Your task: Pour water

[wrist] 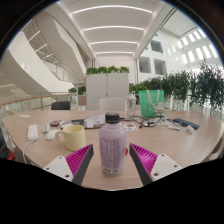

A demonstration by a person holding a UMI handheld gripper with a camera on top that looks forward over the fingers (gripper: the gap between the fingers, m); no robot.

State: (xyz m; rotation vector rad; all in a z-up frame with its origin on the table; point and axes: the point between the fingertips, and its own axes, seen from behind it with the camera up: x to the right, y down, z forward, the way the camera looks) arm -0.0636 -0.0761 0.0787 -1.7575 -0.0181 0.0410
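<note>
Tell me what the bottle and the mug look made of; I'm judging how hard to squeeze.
The bottle, standing between the fingers, looks like clear, glossy plastic: translucent pinkish body, white cap. The mug beyond them looks like pale yellow glazed ceramic, opaque and thick-walled, though plastic cannot be ruled out.

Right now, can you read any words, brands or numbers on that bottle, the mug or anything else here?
None can be read.
Bottle between the gripper fingers, with a gap either side: its label is too blurred to read.
Yellow mug: no print visible.
Items further back on the table: too small to tell.
</note>
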